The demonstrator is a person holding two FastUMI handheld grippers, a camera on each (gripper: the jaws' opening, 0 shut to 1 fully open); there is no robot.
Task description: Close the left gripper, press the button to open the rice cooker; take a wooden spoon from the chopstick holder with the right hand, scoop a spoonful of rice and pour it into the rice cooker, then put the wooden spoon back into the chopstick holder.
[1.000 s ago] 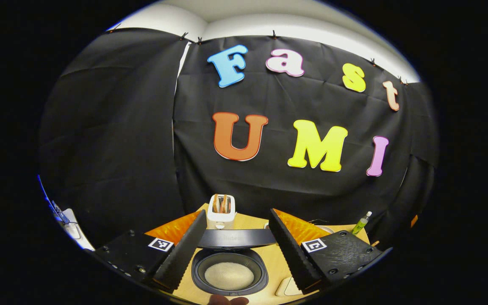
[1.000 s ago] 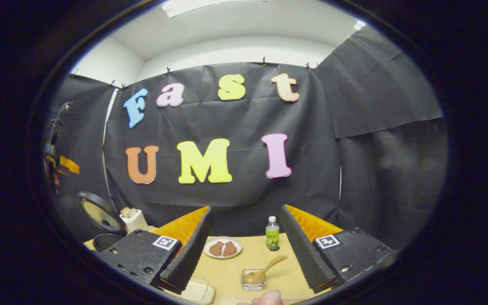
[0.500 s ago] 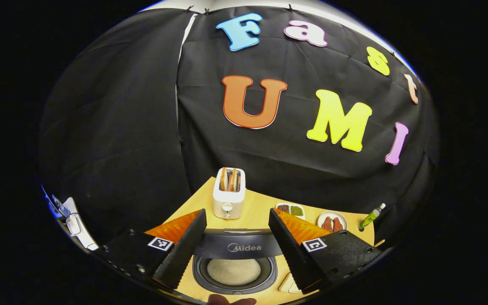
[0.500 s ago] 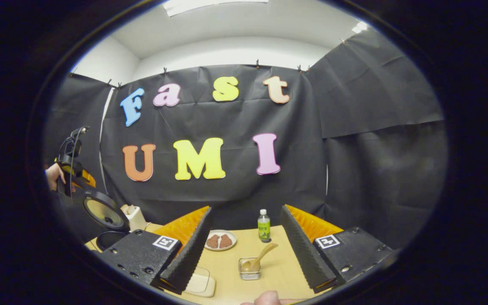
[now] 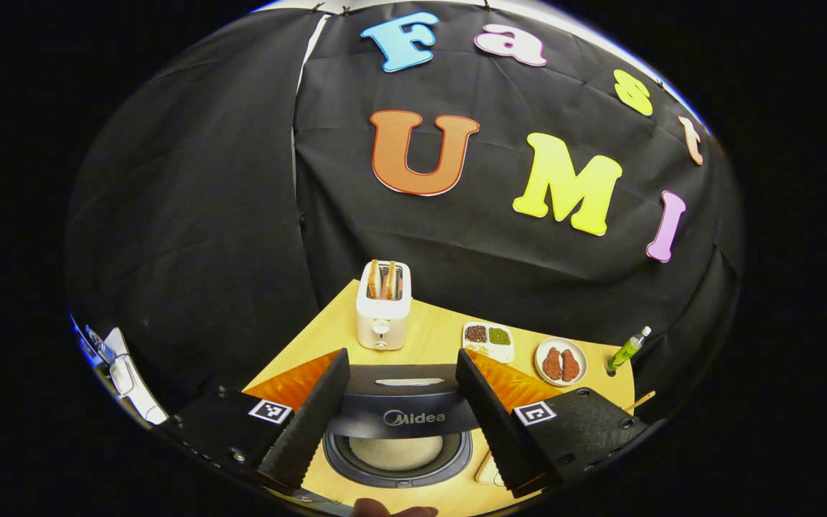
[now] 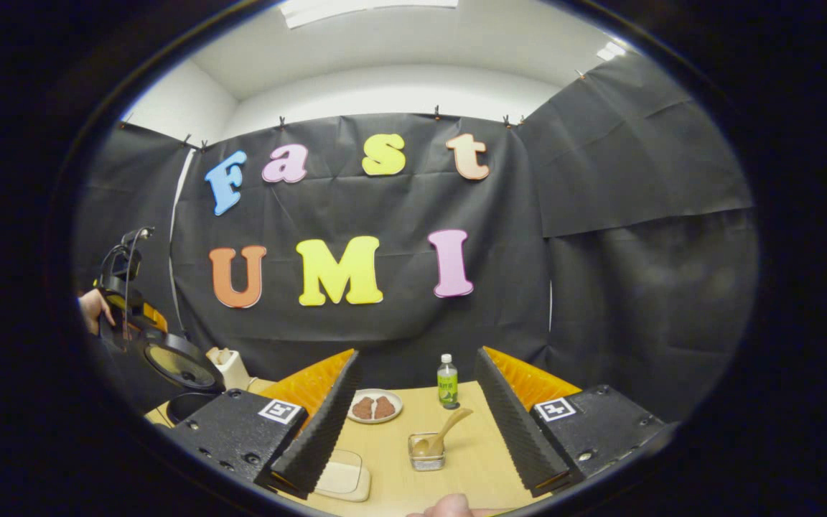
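Left gripper view: the left gripper (image 5: 399,413) hangs above the rice cooker (image 5: 398,449), fingers spread wide and holding nothing.
Rice cooker: dark round body on the wooden table (image 5: 442,337), lid (image 5: 403,406) raised, pale rice (image 5: 395,452) filling the inner pot.
Far side: white toaster (image 5: 383,314) with bread slices, a two-part dish (image 5: 489,341), a plate of brown pieces (image 5: 561,362), a green bottle (image 5: 627,350) at far right.
Right gripper view: the right gripper (image 6: 413,416) has its fingers wide apart, empty.
Wooden spoon: the wooden spoon (image 6: 444,434) stands tilted in a small clear holder (image 6: 426,454), handle leaning right, between the fingers.
Near left: a pale tray (image 6: 342,480).
Far left: the other gripper (image 6: 126,316) in a hand.
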